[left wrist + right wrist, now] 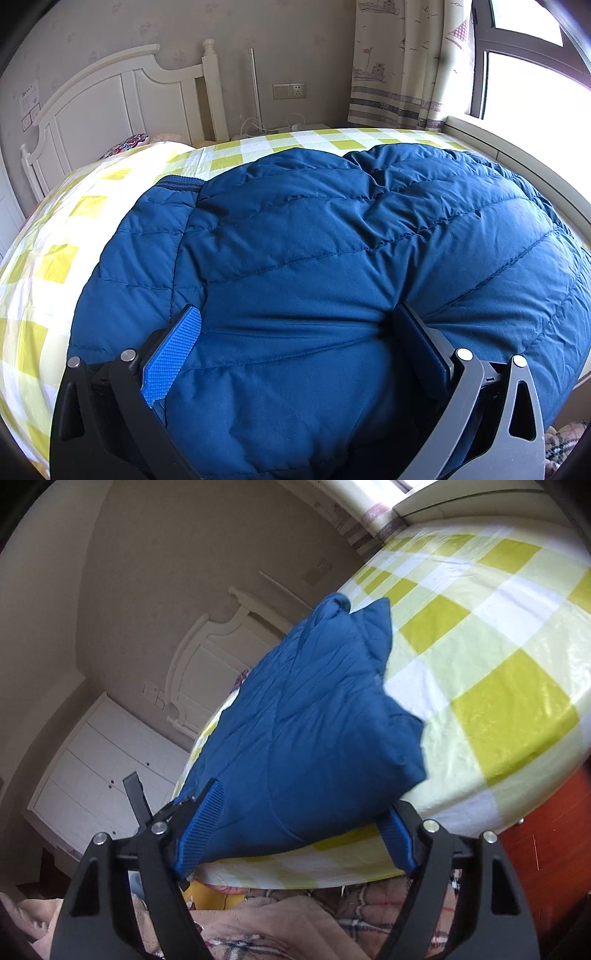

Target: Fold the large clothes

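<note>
Blue down jacket [332,258] bunched mid-frame on checked bed [55,258], partly folded, not squared. Left tool [295,332] wide apart, pressing jacket. Right tool [299,830] wide, straddling jacket edge; grip unclear.

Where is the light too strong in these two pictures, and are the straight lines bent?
Left wrist view: the window is blown out white; the bed sheet edge bulges from the fisheye. Right wrist view: sheen on the sheet, the white headboard curves, the room is tilted.
</note>
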Demonstrator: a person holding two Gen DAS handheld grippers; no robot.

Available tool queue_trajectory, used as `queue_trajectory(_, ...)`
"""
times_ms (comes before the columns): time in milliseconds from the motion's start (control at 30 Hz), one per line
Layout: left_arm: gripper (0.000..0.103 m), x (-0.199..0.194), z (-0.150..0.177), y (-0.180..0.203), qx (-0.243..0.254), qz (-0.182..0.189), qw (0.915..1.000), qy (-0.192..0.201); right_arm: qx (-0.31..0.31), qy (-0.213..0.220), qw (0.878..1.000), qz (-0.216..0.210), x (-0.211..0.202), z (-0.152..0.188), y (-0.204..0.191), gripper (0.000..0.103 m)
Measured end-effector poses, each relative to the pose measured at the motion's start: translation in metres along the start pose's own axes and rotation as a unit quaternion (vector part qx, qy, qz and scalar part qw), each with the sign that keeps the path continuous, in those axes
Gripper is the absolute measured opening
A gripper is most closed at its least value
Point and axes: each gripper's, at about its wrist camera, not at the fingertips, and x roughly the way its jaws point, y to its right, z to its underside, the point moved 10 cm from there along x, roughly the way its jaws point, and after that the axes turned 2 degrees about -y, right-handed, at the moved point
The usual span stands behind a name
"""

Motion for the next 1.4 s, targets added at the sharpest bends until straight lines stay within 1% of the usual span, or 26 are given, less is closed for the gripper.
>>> queue_trajectory(100, 0.099, 0.0, 0.0, 0.0, 0.0, 0.0, 1.0, -0.001, -0.003, -0.018, 1.0, 0.013, 0.016, -0.005, -0.007, 0.08)
queue_trajectory(267, 0.098, 0.001, -0.002, 0.001, 0.0, 0.002, 0.9995, -0.032, 0.02, -0.02, 0.993, 0.112, 0.038, -0.028, -0.009, 0.088)
queue_trajectory(300, 0.098, 0.0, -0.005, 0.002, -0.005, 0.007, 0.9986, -0.053, 0.003, -0.016, 0.993, 0.119, 0.042, -0.032, -0.014, 0.085)
queue_trajectory(333, 0.098, -0.001, -0.01, 0.005, -0.01, 0.022, 0.9974, -0.068, -0.021, -0.007, 0.991, 0.133, 0.044, -0.036, -0.019, 0.069)
queue_trajectory(367, 0.098, -0.003, -0.018, 0.009, -0.013, 0.039, 0.9966, -0.071, -0.042, 0.008, 0.988, 0.149, 0.044, -0.039, -0.022, 0.06)
queue_trajectory(433, 0.098, -0.009, -0.042, 0.014, -0.016, 0.042, 0.9976, -0.053, -0.07, 0.035, 0.988, 0.132, 0.038, -0.041, -0.034, 0.043)
queue_trajectory(533, 0.098, 0.007, -0.083, 0.013, -0.029, 0.022, 0.9986, -0.039, -0.089, 0.062, 0.988, 0.114, 0.023, -0.04, -0.043, 0.038)
queue_trajectory(600, 0.098, 0.036, -0.104, 0.006, -0.042, -0.021, 0.9977, -0.049, -0.09, 0.064, 0.988, 0.112, 0.022, -0.039, -0.045, 0.038)
queue_trajectory(633, 0.098, 0.055, -0.108, 0.004, -0.052, -0.026, 0.9962, -0.065, -0.092, 0.064, 0.987, 0.112, 0.02, -0.038, -0.045, 0.038)
queue_trajectory(700, 0.098, 0.082, -0.101, 0.01, -0.073, -0.006, 0.9908, -0.114, -0.102, 0.067, 0.986, 0.114, 0.014, -0.038, -0.05, 0.037)
queue_trajectory(733, 0.097, 0.083, -0.098, 0.013, -0.067, -0.014, 0.9908, -0.116, -0.109, 0.068, 0.985, 0.116, 0.014, -0.039, -0.056, 0.037)
queue_trajectory(833, 0.096, 0.045, -0.096, 0.021, -0.058, -0.001, 0.9968, -0.056, -0.144, 0.077, 0.979, 0.12, 0.012, -0.041, -0.075, 0.037)
queue_trajectory(900, 0.097, 0.007, -0.088, 0.033, -0.041, 0.031, 0.9986, -0.011, -0.168, 0.082, 0.975, 0.122, 0.012, -0.044, -0.09, 0.037)
queue_trajectory(967, 0.098, -0.008, -0.063, 0.05, 0.007, 0.05, 0.9985, -0.02, -0.19, 0.089, 0.97, 0.119, 0.013, -0.047, -0.109, 0.037)
queue_trajectory(1000, 0.098, 0.0, -0.034, 0.064, 0.049, 0.064, 0.9944, -0.068, -0.204, 0.094, 0.968, 0.114, 0.014, -0.049, -0.122, 0.037)
queue_trajectory(1033, 0.098, 0.003, -0.017, 0.069, 0.065, 0.073, 0.9917, -0.084, -0.214, 0.098, 0.966, 0.109, 0.016, -0.05, -0.133, 0.037)
queue_trajectory(1067, 0.098, -0.006, -0.006, 0.064, 0.067, 0.074, 0.9934, -0.056, -0.234, 0.094, 0.963, 0.096, 0.021, -0.05, -0.153, 0.037)
queue_trajectory(1100, 0.098, -0.012, 0.001, 0.06, 0.065, 0.085, 0.993, -0.05, -0.256, 0.094, 0.958, 0.094, 0.026, -0.048, -0.17, 0.036)
queue_trajectory(1167, 0.098, -0.036, 0.009, 0.046, 0.046, 0.144, 0.9878, -0.034, -0.318, 0.093, 0.939, 0.091, 0.039, -0.038, -0.212, 0.036)
queue_trajectory(1200, 0.098, -0.054, 0.007, 0.027, 0.011, 0.183, 0.983, -0.011, -0.353, 0.09, 0.927, 0.087, 0.049, -0.031, -0.235, 0.036)
queue_trajectory(1233, 0.098, -0.067, 0.004, 0.003, -0.024, 0.197, 0.9802, 0.007, -0.377, 0.087, 0.918, 0.084, 0.057, -0.025, -0.251, 0.036)
queue_trajectory(1267, 0.098, -0.076, 0.002, -0.024, -0.056, 0.192, 0.9796, 0.022, -0.408, 0.082, 0.906, 0.08, 0.07, -0.014, -0.272, 0.036)
queue_trajectory(1300, 0.098, -0.085, 0.0, -0.068, -0.096, 0.159, 0.9818, 0.042, -0.449, 0.07, 0.888, 0.072, 0.09, 0.004, -0.297, 0.036)
queue_trajectory(1333, 0.098, -0.092, -0.001, -0.102, -0.122, 0.128, 0.9827, 0.055, -0.47, 0.062, 0.878, 0.069, 0.102, 0.015, -0.309, 0.036)
queue_trajectory(1367, 0.098, -0.1, 0.0, -0.146, -0.159, 0.087, 0.9811, 0.067, -0.509, 0.043, 0.857, 0.066, 0.125, 0.038, -0.327, 0.036)
queue_trajectory(1400, 0.098, -0.106, 0.001, -0.171, -0.18, 0.069, 0.9786, 0.072, -0.543, 0.022, 0.836, 0.069, 0.148, 0.062, -0.339, 0.036)
